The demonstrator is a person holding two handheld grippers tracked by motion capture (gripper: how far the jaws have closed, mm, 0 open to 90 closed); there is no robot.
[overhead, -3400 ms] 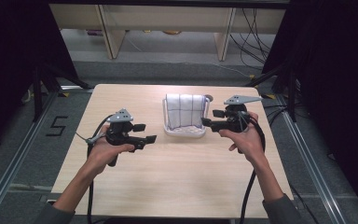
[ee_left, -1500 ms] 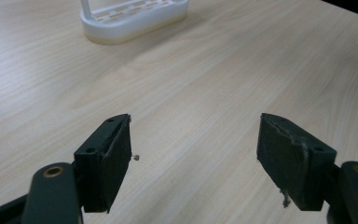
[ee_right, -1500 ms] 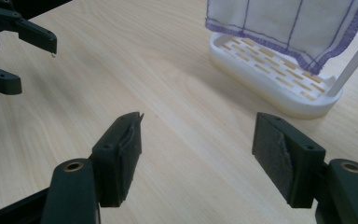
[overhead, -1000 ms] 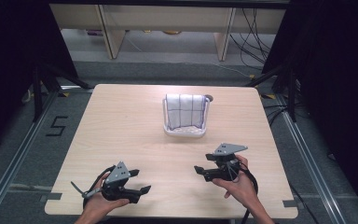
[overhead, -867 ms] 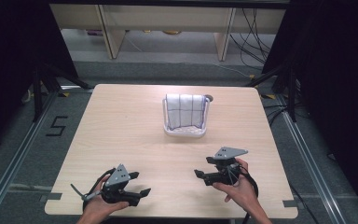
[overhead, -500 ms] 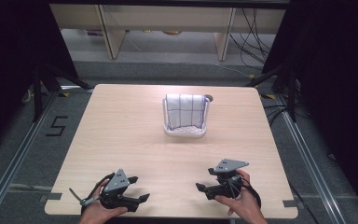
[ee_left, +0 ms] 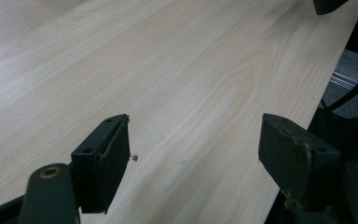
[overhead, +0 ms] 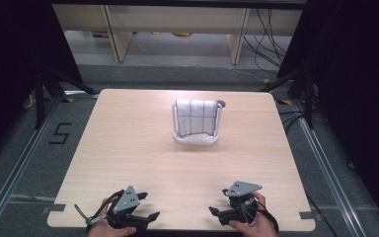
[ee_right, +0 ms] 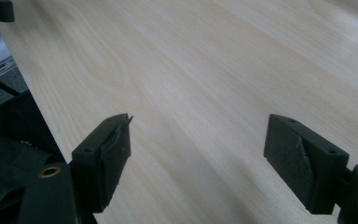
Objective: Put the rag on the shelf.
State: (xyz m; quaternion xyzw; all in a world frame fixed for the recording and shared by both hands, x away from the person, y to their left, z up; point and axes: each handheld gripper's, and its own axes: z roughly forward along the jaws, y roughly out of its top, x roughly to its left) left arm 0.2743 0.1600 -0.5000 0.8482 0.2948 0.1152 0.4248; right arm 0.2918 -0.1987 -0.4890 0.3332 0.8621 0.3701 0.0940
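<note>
The light wooden tabletop [overhead: 128,143] lies bare from its near edge up past the middle, and along its left and right edges. One obstacle stands near the far edge, slightly right of centre: a white rectangular basket with a grid-lined white cloth draped over it [overhead: 195,122]. A small dark round object [overhead: 222,103] sits just beside its far right corner.

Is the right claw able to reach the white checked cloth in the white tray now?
Probably yes: the right claw is open and bare wooden table lies between it and the white checked cloth.
</note>
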